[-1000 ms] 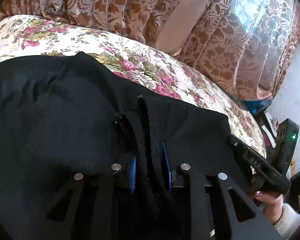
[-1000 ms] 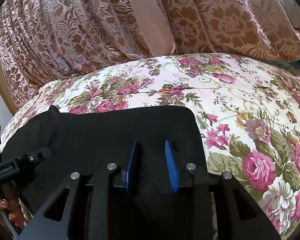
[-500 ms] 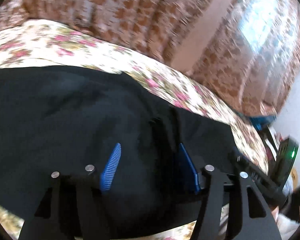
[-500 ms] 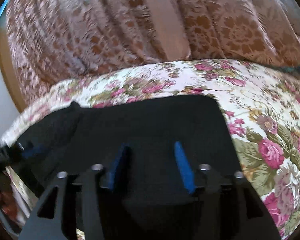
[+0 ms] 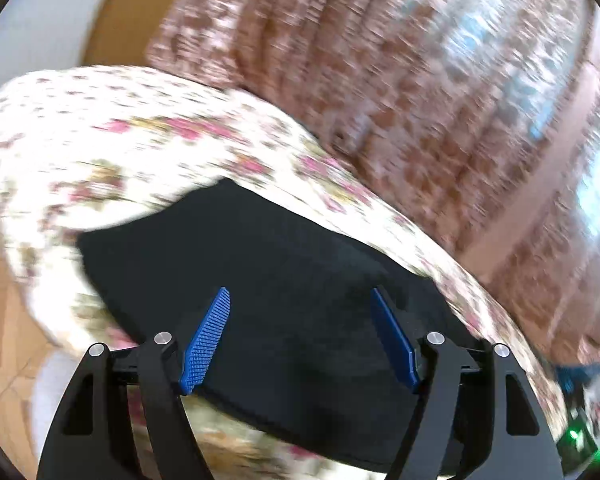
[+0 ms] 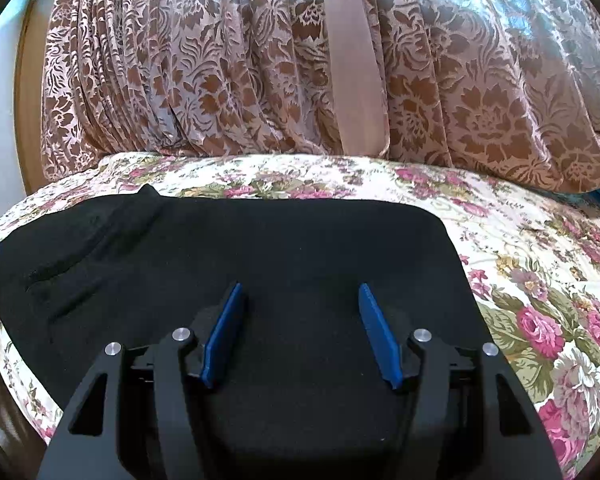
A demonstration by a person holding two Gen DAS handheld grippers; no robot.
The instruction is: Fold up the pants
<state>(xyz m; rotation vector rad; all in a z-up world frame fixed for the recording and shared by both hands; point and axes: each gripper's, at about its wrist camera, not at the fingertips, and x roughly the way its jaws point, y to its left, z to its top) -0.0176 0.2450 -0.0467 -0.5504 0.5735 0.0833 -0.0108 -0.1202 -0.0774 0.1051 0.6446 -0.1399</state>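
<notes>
On the floral bedspread (image 6: 540, 240), folded black pants (image 6: 260, 248) lie crosswise under both opening, empty tools (image 6: 300, 332).

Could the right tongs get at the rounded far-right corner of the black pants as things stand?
Probably yes. The right tongs hover over the pants, opening, nothing between the pads. The corner lies flat on the floral bedspread, nothing covering or blocking it.

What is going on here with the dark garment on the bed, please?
A person is folding black fabric pants on a floral bedspread with two handheld grippers. The pants lie flat as a folded rectangle. The left gripper and the right gripper are both opening above the cloth, with nothing pinched between their blue fingers.
</notes>
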